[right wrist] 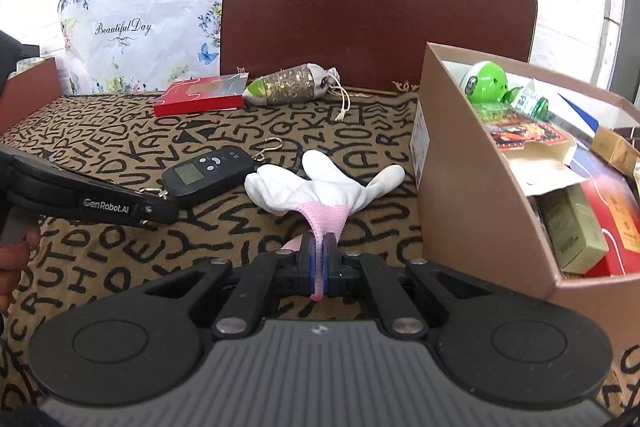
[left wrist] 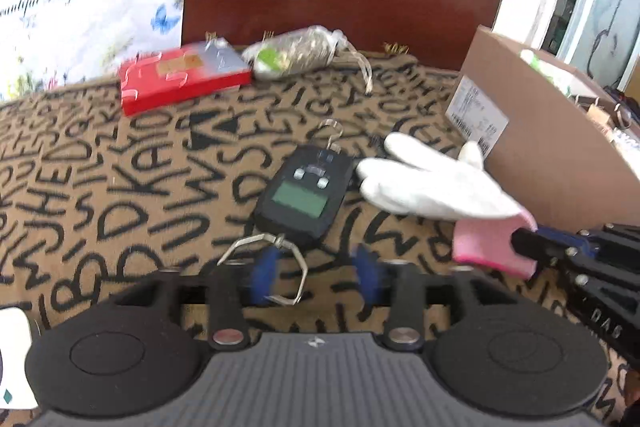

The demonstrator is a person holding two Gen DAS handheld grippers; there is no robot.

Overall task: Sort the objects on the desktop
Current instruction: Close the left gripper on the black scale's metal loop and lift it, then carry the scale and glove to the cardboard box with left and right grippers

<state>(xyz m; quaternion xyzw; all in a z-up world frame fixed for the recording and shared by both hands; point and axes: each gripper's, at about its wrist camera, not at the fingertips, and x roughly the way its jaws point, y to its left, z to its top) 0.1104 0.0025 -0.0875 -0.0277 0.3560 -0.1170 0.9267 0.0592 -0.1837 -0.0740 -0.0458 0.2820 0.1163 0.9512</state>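
A black hand-held digital scale [left wrist: 302,193] [right wrist: 204,175] lies on the letter-patterned cloth [left wrist: 120,187]. Its metal hook [left wrist: 280,267] lies by the left pad of my left gripper [left wrist: 316,275] [right wrist: 164,207]. That gripper's jaws stand apart just short of the scale and press on nothing. To the scale's right is a white glove [left wrist: 432,187] [right wrist: 312,187] with a pink cuff. My right gripper [right wrist: 319,259] [left wrist: 528,243] is shut on the cuff, and the glove's fingers hang forward onto the cloth.
An open cardboard box [left wrist: 540,155] [right wrist: 480,207], filled with several packets and bottles, stands at the right. At the back edge lie a red flat box [left wrist: 180,83] [right wrist: 200,95] and a drawstring sachet [left wrist: 296,53] [right wrist: 292,83]. A brown chair back [right wrist: 360,7] and a floral bag [right wrist: 140,27] stand behind the table.
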